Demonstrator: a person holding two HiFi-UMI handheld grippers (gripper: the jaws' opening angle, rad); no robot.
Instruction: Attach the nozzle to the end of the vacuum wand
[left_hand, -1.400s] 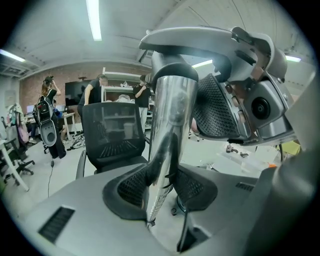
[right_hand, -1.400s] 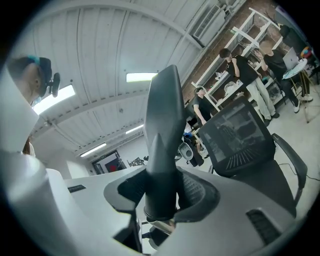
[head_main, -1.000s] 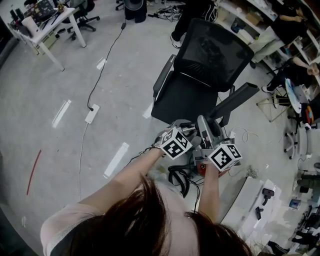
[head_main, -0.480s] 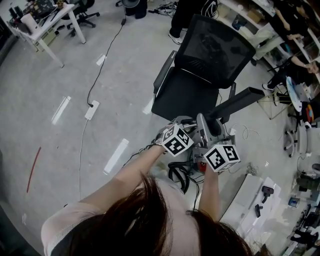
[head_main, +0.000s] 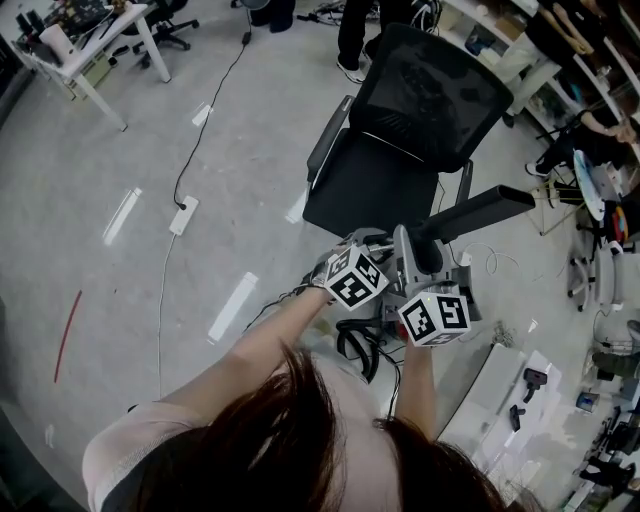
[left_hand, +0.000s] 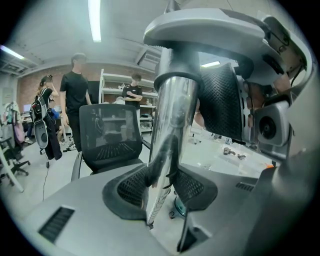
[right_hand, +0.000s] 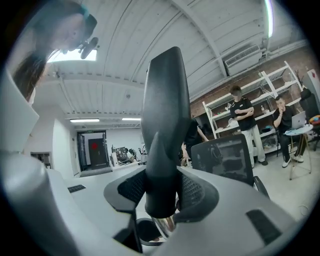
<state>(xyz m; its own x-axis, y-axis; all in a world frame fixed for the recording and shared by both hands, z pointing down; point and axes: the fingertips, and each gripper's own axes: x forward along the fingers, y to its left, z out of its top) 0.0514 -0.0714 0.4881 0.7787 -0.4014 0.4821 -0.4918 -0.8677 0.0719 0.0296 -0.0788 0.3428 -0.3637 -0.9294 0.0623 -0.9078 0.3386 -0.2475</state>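
Note:
In the head view both grippers meet in front of me, over a black office chair. My left gripper (head_main: 372, 264) is shut on the shiny metal vacuum wand (left_hand: 167, 125), which stands upright between its black pads (left_hand: 125, 187). My right gripper (head_main: 425, 275) is shut on the black tapered nozzle (right_hand: 165, 110), and the wand's metal end (right_hand: 165, 224) shows just under the nozzle's collar. In the head view the nozzle (head_main: 480, 212) juts out to the upper right. Whether the joint is fully seated is hidden by the jaws.
A black mesh office chair (head_main: 400, 150) stands right behind the grippers. A cable and power strip (head_main: 183, 222) lie on the grey floor to the left. A white table (head_main: 90, 55) stands at far left; white boards with small parts (head_main: 500, 400) lie at lower right. People stand by shelves (left_hand: 75, 95).
My right gripper has shifted slightly left, closer to the left one. The nozzle's far end has swung a little lower and to the right. Both grips are unchanged.

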